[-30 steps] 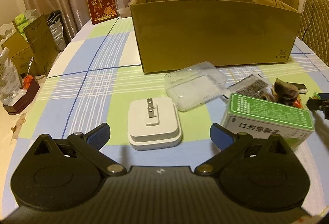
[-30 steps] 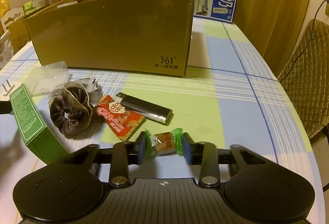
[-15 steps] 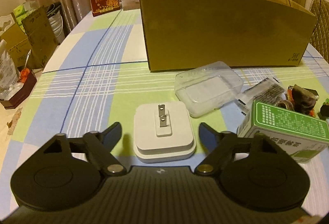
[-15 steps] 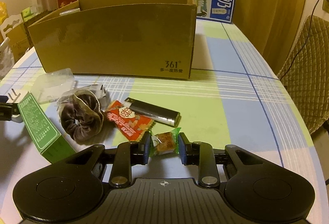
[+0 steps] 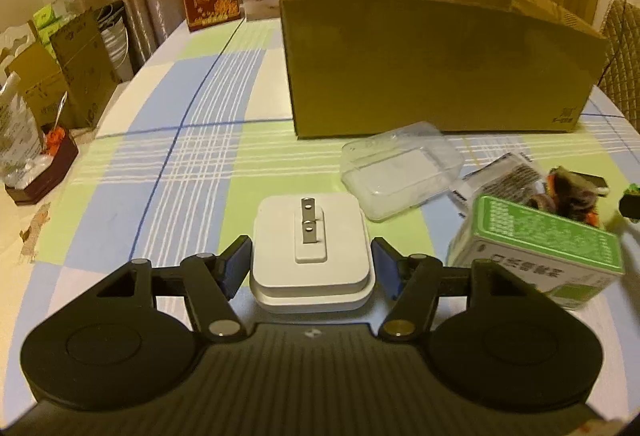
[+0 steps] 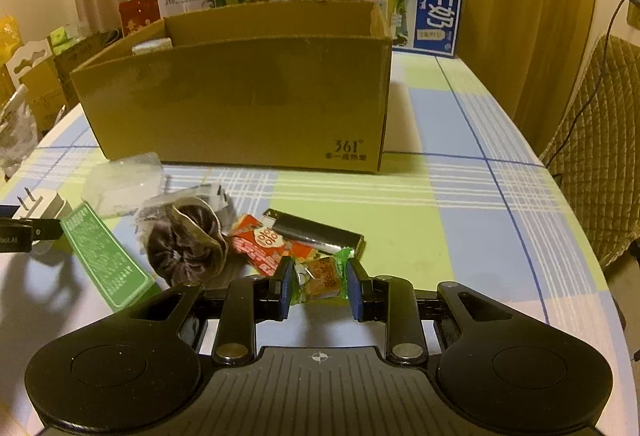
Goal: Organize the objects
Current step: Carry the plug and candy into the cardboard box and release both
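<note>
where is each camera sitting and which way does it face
Left wrist: on the left hand-held gripper, facing forward along its fingers at the white charger between them and the cardboard box.
Right wrist: on the right hand-held gripper, facing its fingers around a green-wrapped candy.
Shared: box, charger, green carton, clear plastic case.

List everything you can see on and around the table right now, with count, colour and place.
Cardboard box: 1, brown, table centre.
Charger plug: 1, white, prongs up, between left fingers.
Plastic case: 1, clear, in front of box.
Carton: 1, green and white, right of plug.
Scrunchie: 1, dark brown, beside carton.
Snack packet: 1, red.
Lighter: 1, black.
Candy: 1, green wrapper, between right fingers.
Milk cartons: several, behind box.
Left gripper: nearly closed around plug.
Right gripper: closing on candy.
</note>
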Motion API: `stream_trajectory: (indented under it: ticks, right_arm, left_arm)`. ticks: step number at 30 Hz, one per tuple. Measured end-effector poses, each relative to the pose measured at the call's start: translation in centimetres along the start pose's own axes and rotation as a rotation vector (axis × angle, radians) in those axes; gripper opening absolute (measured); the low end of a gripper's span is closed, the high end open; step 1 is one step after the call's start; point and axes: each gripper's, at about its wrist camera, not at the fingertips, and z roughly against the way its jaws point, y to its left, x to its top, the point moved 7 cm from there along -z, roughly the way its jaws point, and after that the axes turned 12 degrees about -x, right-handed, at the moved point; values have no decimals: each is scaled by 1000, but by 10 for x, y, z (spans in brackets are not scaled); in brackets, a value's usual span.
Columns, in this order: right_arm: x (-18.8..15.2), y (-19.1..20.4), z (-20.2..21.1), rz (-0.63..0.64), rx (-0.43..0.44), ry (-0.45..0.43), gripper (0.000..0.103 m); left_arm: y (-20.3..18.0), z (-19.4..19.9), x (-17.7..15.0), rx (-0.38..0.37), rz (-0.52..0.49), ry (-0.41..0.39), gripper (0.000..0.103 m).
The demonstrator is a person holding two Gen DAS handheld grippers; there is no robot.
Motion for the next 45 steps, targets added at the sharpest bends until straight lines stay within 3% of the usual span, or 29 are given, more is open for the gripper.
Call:
stream_trajectory:
  ticks: [17,35,45]
  right_arm:
    - [12,9,49,-2,40,-53,25]
    - [10,14,92,-18,81,-54,25]
    - [29,9,105,-19,93,-67,25]
  left_arm:
    - [-51,56,17,-58,-59,-63,60]
    - [-73,100,26,-82,-69,-103,60]
    - [-80,107,46,-108,-82,-117,60]
